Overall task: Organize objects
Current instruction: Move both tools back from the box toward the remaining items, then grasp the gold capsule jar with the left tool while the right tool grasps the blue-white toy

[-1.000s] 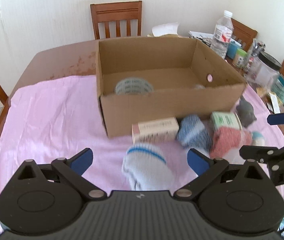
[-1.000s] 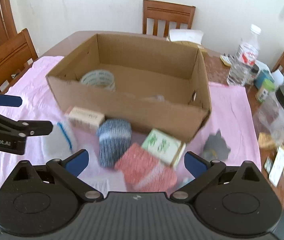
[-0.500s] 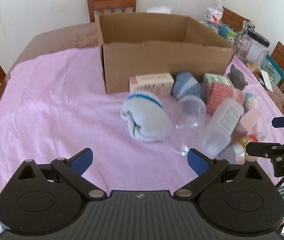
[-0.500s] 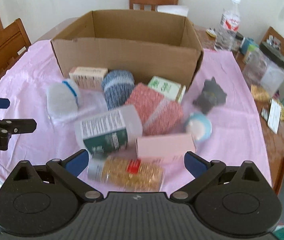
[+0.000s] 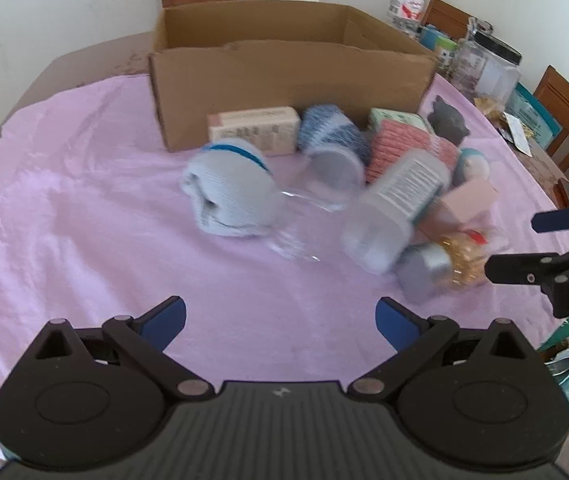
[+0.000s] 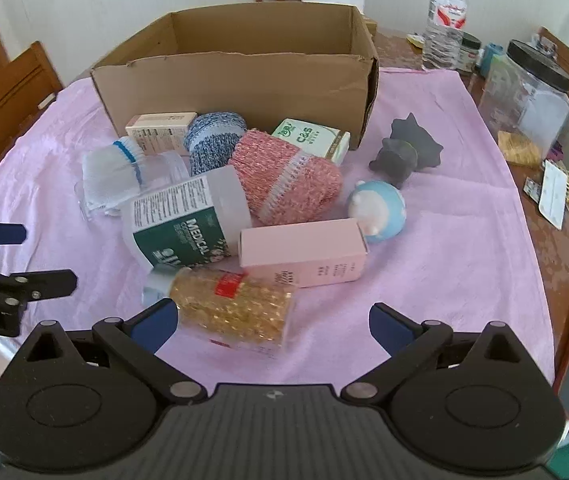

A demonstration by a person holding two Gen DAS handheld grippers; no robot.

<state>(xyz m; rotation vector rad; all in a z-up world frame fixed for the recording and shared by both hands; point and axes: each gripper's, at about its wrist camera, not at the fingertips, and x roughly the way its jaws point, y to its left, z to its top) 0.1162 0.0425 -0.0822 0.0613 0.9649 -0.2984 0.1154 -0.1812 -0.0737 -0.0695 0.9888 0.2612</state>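
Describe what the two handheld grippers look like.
Both the left gripper and the right gripper are matte black, with a ribbed body, two round discs, silver pivot screws and blue pads on the fingertips. White lettering marks their sides.

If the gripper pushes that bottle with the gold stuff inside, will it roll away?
Probably, a little. The bottle is round and lies on its side on the pink cloth, so a sideways push would likely roll it. The pink box sits close behind and may stop it. Its clear, smooth wall looks slippery to pinch.
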